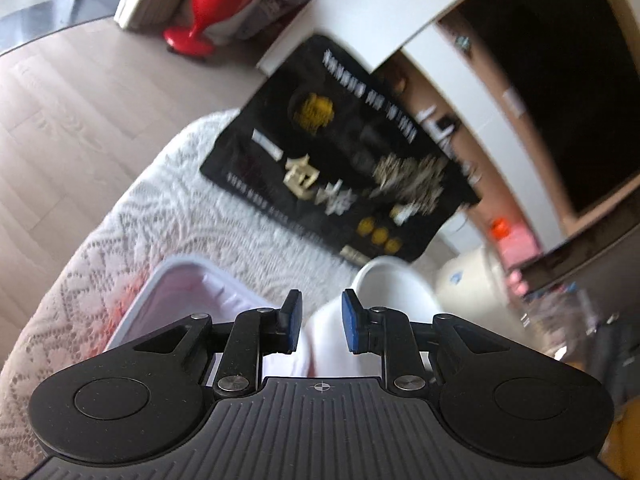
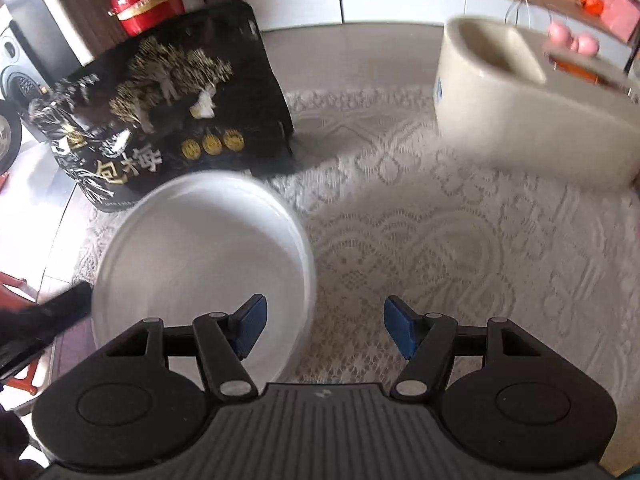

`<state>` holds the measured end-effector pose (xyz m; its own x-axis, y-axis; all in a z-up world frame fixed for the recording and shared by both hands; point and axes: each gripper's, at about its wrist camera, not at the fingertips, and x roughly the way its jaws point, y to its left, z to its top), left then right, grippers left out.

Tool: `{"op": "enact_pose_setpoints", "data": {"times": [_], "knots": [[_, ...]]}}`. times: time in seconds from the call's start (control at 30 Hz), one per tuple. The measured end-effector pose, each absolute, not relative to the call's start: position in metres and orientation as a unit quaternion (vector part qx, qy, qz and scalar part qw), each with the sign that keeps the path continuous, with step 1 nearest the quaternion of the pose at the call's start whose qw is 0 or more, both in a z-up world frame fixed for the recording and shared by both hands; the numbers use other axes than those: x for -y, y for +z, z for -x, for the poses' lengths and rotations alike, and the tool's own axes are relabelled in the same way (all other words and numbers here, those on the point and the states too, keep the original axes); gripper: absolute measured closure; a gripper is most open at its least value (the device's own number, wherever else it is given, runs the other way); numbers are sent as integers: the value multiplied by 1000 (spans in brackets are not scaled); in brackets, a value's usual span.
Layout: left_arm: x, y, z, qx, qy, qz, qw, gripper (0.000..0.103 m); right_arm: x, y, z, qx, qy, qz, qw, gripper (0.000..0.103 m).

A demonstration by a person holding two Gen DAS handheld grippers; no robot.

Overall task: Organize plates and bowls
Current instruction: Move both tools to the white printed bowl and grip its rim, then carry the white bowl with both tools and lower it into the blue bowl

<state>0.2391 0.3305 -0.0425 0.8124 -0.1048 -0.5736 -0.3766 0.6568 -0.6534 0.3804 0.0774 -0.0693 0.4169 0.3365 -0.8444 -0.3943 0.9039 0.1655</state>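
My left gripper (image 1: 319, 322) is clamped on the rim of a round white ceramic plate (image 1: 384, 292), its blue pads (image 1: 353, 326) pressing the edge from both sides so the plate stands on edge and runs away from me. I judge I hold it by the rim because that is the only part thin enough to pinch. My right gripper (image 2: 324, 330) has its fingers apart with nothing between them; it hangs over the white lace tablecloth (image 2: 420, 248), just right of the plate (image 2: 200, 264), probably ready to steady or take it.

Just left of the plate sits a white rectangular dish (image 1: 188, 280) with a pale pink inside, a likely place to stack. Beyond the plate, a glossy black snack bag (image 2: 168, 112) lies flat; it carries gold medallions, a picture of pale trees and large Chinese characters, of which I read only "包" with any confidence. The small lines are blurred. Right of the plate and well apart stands a cream ceramic container (image 2: 520, 112) with a small blue label I cannot read. Behind the bag is a red vase (image 1: 224, 4) with a gold band.
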Motion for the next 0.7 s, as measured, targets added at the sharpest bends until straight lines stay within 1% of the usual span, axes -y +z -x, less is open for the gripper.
{"op": "enact_pose_setpoints", "data": {"times": [0.1,0.23,0.3,0.33,0.37,0.43,0.5,0.57,0.7], "knots": [[-330,-39,-238,-280,54,410,867,79,-74,-75,-383,-509,220,18,832,38],[-310,-53,-257,-339,53,359,868,79,-76,-78,-381,-507,226,23,831,38],[-300,-58,-263,-352,59,341,870,79,-81,-79,-378,-501,239,32,831,40],[-296,-60,-265,-357,57,337,870,79,-82,-79,-376,-499,246,37,830,47],[-292,-62,-267,-360,53,334,870,79,-85,-81,-374,-502,253,42,826,50],[-284,-66,-271,-369,53,319,872,76,-92,-87,-373,-517,265,46,813,67],[-276,-68,-273,-374,64,299,875,75,-96,-90,-372,-526,266,48,806,69],[-271,-65,-271,-374,70,289,878,76,-98,-89,-366,-514,266,59,813,70],[-257,-46,-261,-347,55,279,894,76,-85,-70,-351,-491,270,68,826,71]]}}
